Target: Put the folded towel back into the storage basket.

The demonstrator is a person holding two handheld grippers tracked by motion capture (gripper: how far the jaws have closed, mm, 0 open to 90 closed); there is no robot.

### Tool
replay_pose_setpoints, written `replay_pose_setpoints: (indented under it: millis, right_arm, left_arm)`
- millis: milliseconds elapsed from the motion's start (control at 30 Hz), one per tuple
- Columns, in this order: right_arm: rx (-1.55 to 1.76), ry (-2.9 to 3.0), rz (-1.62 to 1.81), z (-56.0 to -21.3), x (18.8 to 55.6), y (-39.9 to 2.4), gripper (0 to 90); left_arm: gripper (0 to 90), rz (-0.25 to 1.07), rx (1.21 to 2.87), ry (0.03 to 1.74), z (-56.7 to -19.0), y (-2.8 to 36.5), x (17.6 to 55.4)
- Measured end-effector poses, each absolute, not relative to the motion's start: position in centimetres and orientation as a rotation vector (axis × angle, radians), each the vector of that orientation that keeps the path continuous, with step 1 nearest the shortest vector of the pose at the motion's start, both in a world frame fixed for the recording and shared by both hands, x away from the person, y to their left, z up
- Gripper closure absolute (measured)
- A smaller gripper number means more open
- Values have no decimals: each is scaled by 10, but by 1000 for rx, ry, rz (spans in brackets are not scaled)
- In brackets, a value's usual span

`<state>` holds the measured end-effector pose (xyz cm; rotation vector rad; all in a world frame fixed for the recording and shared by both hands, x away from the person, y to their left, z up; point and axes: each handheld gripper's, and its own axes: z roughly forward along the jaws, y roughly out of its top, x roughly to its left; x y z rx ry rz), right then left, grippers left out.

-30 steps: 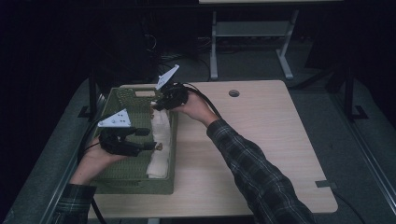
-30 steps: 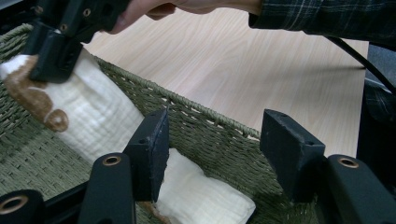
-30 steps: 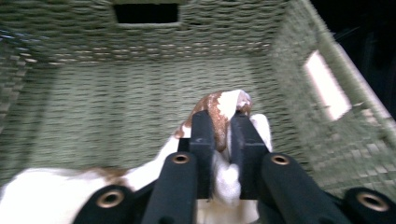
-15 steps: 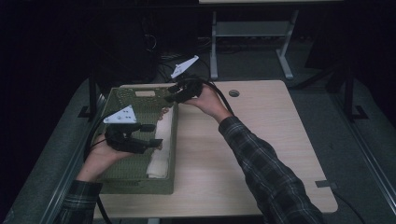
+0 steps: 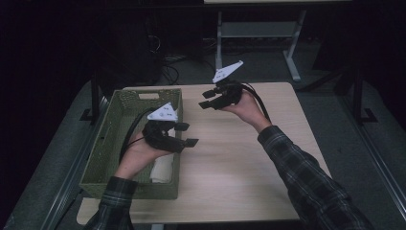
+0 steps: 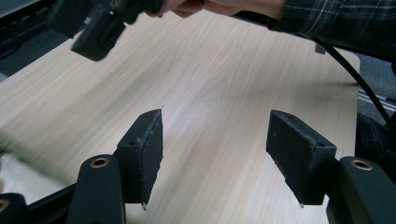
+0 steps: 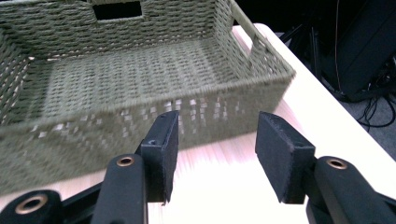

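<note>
1. The rolled white cloth (image 5: pixel 162 168) lies inside the olive woven basket (image 5: pixel 109 143), against its wall nearest the surface's (image 5: pixel 249 158) front-left corner — pale, soft, loosely rolled.
2. Left claw (image 5: pixel 186 135) is spread with nothing between its jaws, out over the basket's rim.
3. Right claw (image 5: pixel 209 98) — jaws just opening, nothing in them — is near the far edge.
4. Risk: a trailing cable could snag the rim and drag the basket.

Both grippers (image 5: pixel 184 134) (image 5: pixel 207 99) open, empty
</note>
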<state>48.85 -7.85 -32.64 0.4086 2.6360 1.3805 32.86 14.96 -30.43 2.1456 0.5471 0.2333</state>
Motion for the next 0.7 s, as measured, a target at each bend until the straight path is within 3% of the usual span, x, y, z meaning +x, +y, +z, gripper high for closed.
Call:
replay_pose_setpoints:
  millis: [333,700]
  right_arm:
    - [463,2599,1366,-336,474,-138,474]
    - [540,2587,1351,-352,466,-176,458]
  left_arm:
    - [344,184,2162,479,-314,95,335]
    - [341,137,2161,397,-335,57,331]
